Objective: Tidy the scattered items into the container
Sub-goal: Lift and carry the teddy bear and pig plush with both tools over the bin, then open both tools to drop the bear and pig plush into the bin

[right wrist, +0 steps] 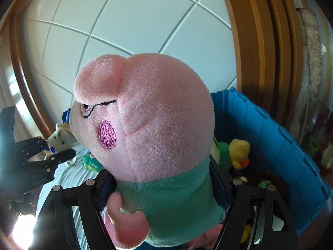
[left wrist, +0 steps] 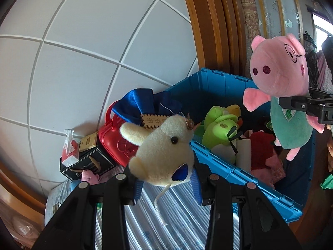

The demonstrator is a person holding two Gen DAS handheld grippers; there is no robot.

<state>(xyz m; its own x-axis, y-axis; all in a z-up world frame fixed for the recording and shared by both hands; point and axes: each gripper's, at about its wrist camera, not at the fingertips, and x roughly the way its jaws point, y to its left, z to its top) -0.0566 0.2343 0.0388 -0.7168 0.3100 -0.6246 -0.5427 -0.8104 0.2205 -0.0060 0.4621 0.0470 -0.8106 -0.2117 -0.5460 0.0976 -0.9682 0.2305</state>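
The left gripper [left wrist: 165,184] clamps a cream plush mouse with a blue nose [left wrist: 164,154], held just short of the blue plastic crate's [left wrist: 229,166] near rim. To its right, the right gripper [right wrist: 164,191] grips a pink plush pig in a green vest [right wrist: 149,137] above the crate's open, toy-filled interior. Both toys appear mid-delivery; next, each must reach over the opening and be released.
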